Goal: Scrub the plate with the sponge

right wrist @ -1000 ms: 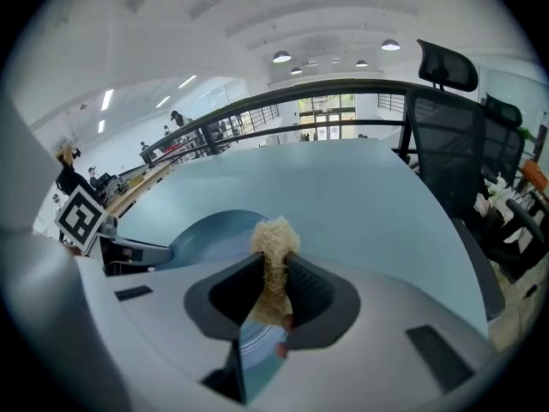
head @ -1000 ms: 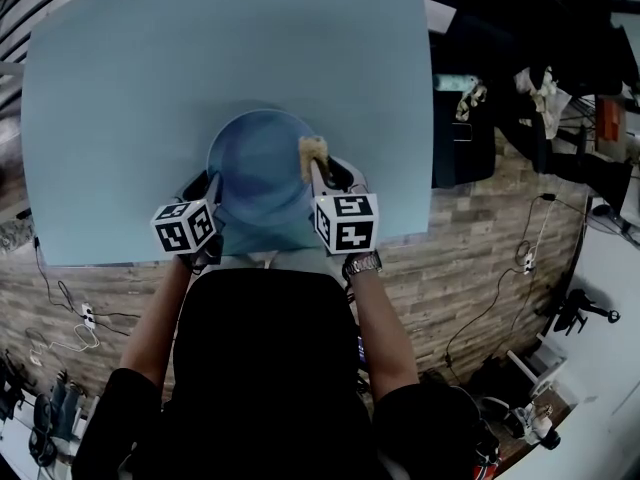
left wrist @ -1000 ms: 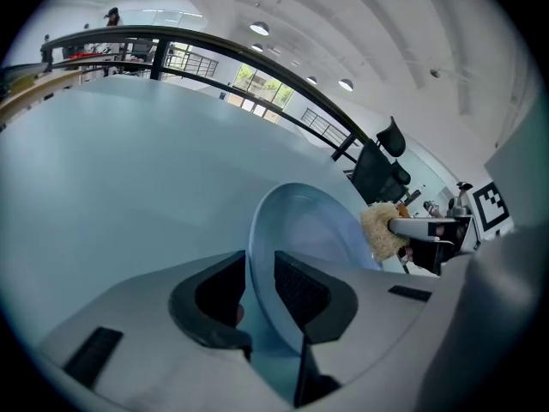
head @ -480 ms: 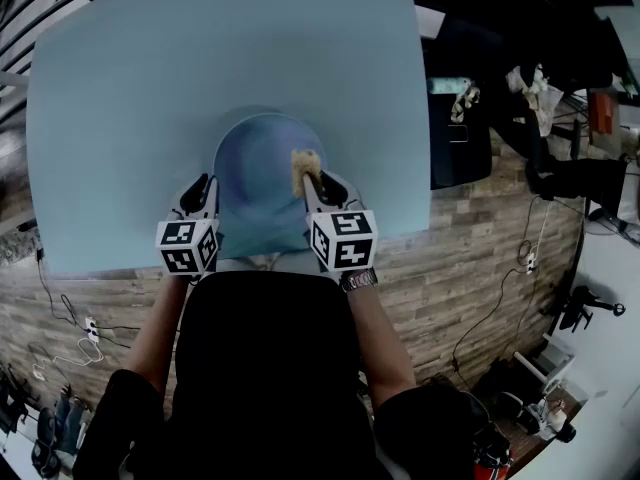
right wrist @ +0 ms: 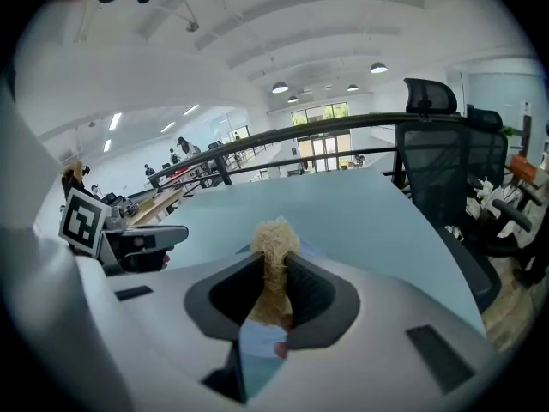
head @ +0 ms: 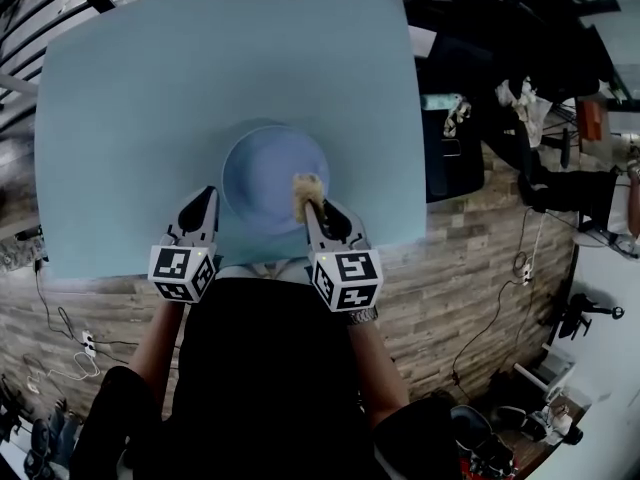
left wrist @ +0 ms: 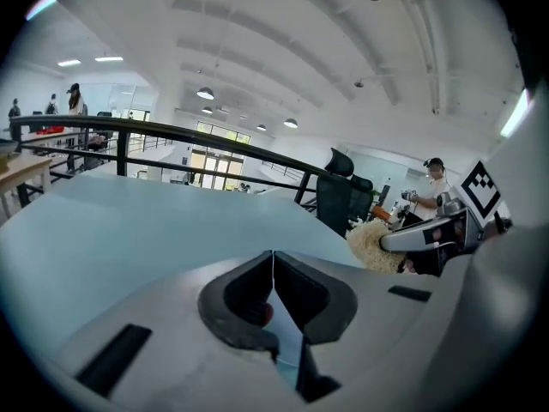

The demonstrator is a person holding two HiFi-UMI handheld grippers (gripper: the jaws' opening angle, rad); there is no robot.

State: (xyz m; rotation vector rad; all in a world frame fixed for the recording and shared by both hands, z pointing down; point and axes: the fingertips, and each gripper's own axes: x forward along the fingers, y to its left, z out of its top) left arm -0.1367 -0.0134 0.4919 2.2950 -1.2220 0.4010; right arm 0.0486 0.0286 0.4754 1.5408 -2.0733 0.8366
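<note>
Over the plate (head: 268,173) my right claw (head: 311,206) pinches the sponge (head: 305,188); beside the plate, my left claw (head: 206,200) is pressed together.

plate (head: 262,168): round, pale blue, lies flat on the light blue worktop (head: 130,108), near its front edge. sponge (head: 306,188): tan, fibrous (loofah-like), upright, pinched between the right gripper (head: 310,208) fingers (right wrist: 313,292), over the plate's near right rim.
</note>
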